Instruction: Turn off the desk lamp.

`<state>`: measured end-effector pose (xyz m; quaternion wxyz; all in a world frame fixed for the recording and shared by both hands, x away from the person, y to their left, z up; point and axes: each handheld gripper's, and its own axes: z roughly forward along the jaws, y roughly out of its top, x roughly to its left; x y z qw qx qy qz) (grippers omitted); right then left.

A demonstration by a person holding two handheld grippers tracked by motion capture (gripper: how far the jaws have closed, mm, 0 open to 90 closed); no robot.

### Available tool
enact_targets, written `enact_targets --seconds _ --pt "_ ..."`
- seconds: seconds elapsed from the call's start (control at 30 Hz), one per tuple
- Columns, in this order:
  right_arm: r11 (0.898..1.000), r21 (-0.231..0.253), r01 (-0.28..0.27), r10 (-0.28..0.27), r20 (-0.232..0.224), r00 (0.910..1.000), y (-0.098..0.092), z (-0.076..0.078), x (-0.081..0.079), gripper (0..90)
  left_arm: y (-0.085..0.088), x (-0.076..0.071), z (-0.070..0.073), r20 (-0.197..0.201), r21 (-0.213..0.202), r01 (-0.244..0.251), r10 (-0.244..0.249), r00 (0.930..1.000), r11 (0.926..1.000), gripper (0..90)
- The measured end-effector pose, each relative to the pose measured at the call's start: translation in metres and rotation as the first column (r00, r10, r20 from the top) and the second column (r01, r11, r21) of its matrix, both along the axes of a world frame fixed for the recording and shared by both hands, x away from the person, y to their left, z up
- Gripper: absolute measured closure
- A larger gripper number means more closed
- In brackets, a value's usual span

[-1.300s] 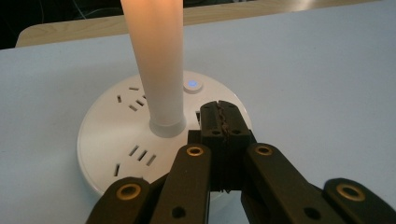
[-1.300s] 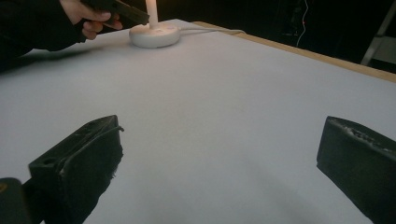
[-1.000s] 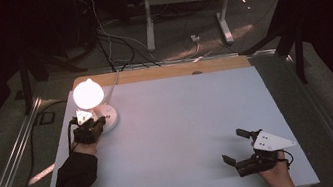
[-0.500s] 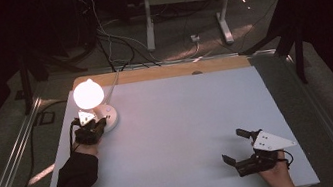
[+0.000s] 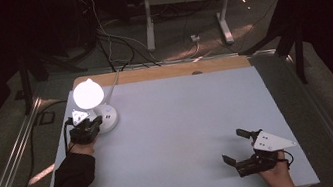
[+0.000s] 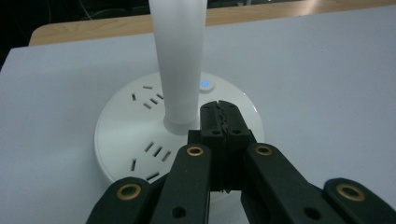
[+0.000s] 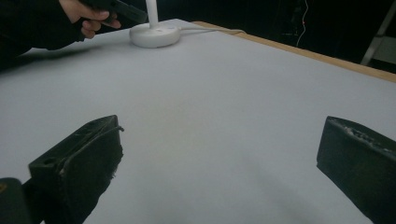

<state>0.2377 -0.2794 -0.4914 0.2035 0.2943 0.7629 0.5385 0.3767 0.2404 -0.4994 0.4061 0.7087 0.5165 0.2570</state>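
Note:
A white table lamp stands at the table's far left, its lit round head (image 5: 87, 93) glowing above a round white base (image 5: 108, 119) with socket slots. My left gripper (image 5: 96, 126) is shut, with nothing between the jaws. In the left gripper view its tips (image 6: 220, 112) hover over the base (image 6: 126, 126), just right of the white stem (image 6: 180, 60) and short of a small blue-lit button (image 6: 204, 85). My right gripper (image 5: 232, 145) rests open near the front right edge, its fingers (image 7: 84, 154) wide apart over bare table.
The pale grey table top (image 5: 184, 121) has a wooden strip (image 5: 161, 72) along its far edge. The lamp's white cord (image 5: 111, 84) runs off the back. Cables and metal stand legs (image 5: 222, 8) lie on the dark floor beyond.

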Motion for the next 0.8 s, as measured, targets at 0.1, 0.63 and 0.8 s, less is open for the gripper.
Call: enact_targets --seconds 0.1,0.63,0.8 --pt "1.000 -0.002 0.000 0.000 -0.002 1.0000 -0.0001 -0.0004 0.0004 0.0 -0.0004 -0.0003 0.0025 0.005 -0.001 0.004 -0.004 1.0000 1.0000 90.0" --pt "1.000 -0.001 0.000 0.000 -0.001 1.0000 -0.0002 -0.0002 0.0001 0.0 -0.0037 0.0003 -0.0020 -0.002 0.021 0.007 -0.007 1.0000 0.9997 90.0" --pt "1.000 0.003 0.000 0.000 -0.002 1.0000 -0.0004 0.0000 0.0000 0.0 -0.0057 0.0016 -0.0065 -0.021 0.041 0.018 -0.017 0.9996 0.9990 90.0"
